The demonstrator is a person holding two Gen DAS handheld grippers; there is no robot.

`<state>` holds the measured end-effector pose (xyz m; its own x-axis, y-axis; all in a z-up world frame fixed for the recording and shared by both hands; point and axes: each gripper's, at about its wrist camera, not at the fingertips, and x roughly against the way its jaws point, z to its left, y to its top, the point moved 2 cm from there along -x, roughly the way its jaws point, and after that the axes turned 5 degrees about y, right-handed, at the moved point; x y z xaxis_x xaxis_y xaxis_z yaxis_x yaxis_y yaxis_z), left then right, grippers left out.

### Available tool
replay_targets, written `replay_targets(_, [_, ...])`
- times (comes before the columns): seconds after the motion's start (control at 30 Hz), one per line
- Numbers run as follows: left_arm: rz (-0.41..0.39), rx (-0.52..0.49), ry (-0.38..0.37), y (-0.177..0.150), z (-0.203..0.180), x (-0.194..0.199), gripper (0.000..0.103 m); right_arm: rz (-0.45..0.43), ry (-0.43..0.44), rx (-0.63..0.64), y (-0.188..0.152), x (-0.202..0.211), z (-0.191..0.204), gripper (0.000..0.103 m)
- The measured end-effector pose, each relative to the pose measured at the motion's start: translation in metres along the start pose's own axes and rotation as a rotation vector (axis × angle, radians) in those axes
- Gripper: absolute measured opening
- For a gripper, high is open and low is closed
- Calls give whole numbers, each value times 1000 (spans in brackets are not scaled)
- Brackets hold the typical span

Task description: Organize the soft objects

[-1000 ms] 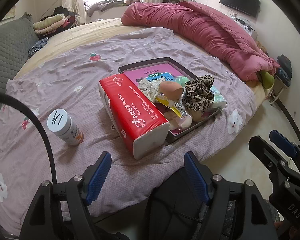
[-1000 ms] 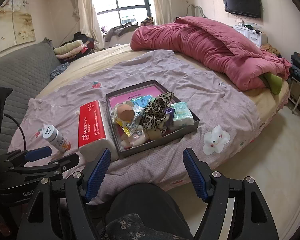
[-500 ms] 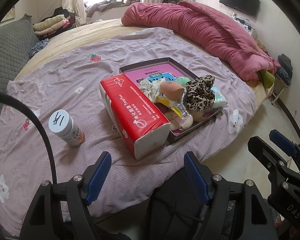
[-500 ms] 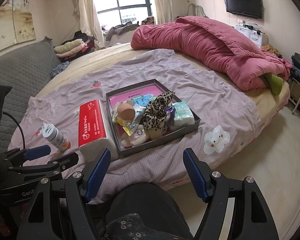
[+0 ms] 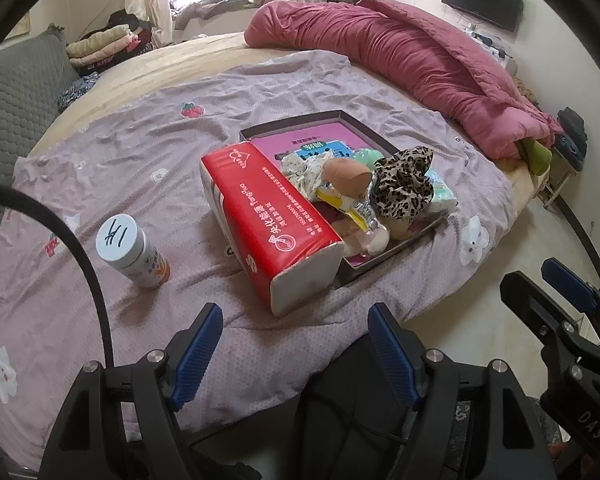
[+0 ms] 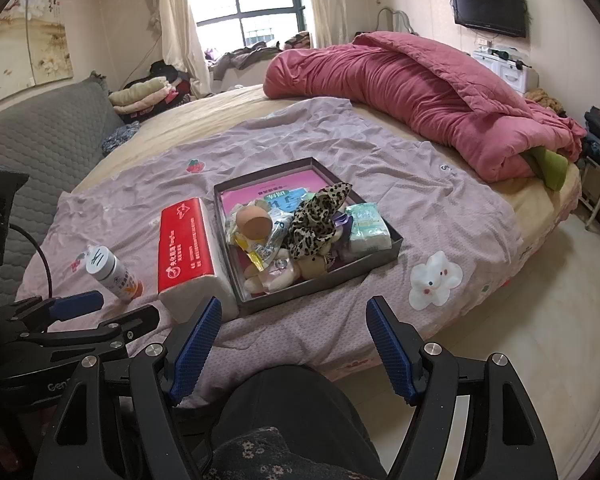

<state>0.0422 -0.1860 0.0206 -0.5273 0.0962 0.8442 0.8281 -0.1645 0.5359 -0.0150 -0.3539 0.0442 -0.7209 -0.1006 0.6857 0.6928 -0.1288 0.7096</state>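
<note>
Leopard-print fabric (image 6: 316, 220) crowns the heaped box (image 6: 380, 258) at twelve o'clock, red tissue pack (image 6: 184, 240) touching it at nine; both left gripper (image 5: 294, 354) and right gripper (image 6: 292, 346) hover wide open, empty; a careless pull could topple the pile.

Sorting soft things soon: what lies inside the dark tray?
In the dark tray: leopard scrunchie, beige sponge, tissue pack, plush toy, crinkled wrappers, over a pink booklet. Anything beneath the pile is hidden.
</note>
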Motion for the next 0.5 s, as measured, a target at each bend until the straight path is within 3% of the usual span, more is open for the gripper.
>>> replay_targets(0.3, [10,4,35,0,2,-6,75,3,8,14,0,-2,3,76])
replay_targets(0.5, [24,8,20,-1,2,-11,75,14,28,36,2,-7,7,76])
